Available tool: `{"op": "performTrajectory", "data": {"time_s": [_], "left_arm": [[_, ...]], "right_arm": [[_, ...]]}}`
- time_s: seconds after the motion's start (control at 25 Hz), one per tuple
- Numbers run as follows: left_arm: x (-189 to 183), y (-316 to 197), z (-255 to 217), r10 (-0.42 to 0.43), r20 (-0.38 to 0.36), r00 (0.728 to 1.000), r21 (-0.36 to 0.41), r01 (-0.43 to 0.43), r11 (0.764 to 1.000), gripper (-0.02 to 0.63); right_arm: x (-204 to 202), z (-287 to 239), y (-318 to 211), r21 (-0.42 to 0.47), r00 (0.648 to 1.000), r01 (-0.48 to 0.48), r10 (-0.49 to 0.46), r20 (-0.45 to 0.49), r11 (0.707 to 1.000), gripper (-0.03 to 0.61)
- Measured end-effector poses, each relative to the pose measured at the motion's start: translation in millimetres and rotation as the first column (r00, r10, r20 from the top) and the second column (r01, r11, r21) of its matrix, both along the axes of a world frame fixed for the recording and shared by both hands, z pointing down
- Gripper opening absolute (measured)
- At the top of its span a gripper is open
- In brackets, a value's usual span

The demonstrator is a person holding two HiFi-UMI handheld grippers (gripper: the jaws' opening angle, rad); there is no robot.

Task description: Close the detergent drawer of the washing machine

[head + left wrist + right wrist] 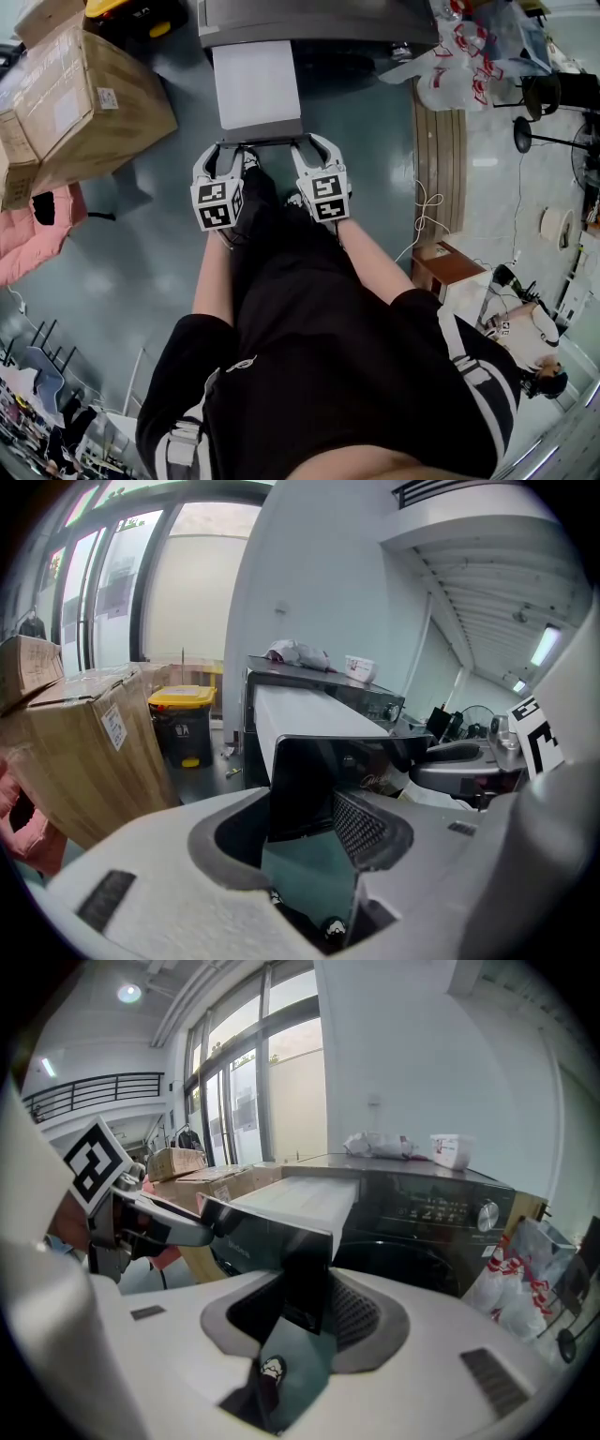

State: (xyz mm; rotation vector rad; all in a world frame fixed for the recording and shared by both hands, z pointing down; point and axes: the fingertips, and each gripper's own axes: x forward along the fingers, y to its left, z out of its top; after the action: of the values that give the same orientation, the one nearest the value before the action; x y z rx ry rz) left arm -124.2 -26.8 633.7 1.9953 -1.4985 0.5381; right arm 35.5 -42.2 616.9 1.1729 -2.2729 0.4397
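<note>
- The detergent drawer (255,84) stands pulled out of the washing machine (319,21), straight ahead of both grippers. Its long axis runs from my jaw tips away into the machine.
- My left gripper (236,155) meets the left end of its dark front panel (262,134) and my right gripper (314,150) the right end, both equally near.
- Both grippers stand wide, clamping nothing.

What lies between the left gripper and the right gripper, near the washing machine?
The head view shows the dark front panel of the pulled-out detergent drawer spanning the stretch from left gripper to right gripper.
</note>
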Motion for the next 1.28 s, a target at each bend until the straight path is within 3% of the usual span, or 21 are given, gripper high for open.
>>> {"op": "performTrajectory", "data": {"time_s": [1.28], "left_arm": [[-3.7, -36.2, -2.5, 0.005, 0.02, 1.0, -0.017, -0.005, 1.0, 0.21]], "right_arm": [[-3.9, -1.5, -38.0, -0.001, 1.0, -0.007, 0.007, 0.0, 1.0, 0.144]]}}
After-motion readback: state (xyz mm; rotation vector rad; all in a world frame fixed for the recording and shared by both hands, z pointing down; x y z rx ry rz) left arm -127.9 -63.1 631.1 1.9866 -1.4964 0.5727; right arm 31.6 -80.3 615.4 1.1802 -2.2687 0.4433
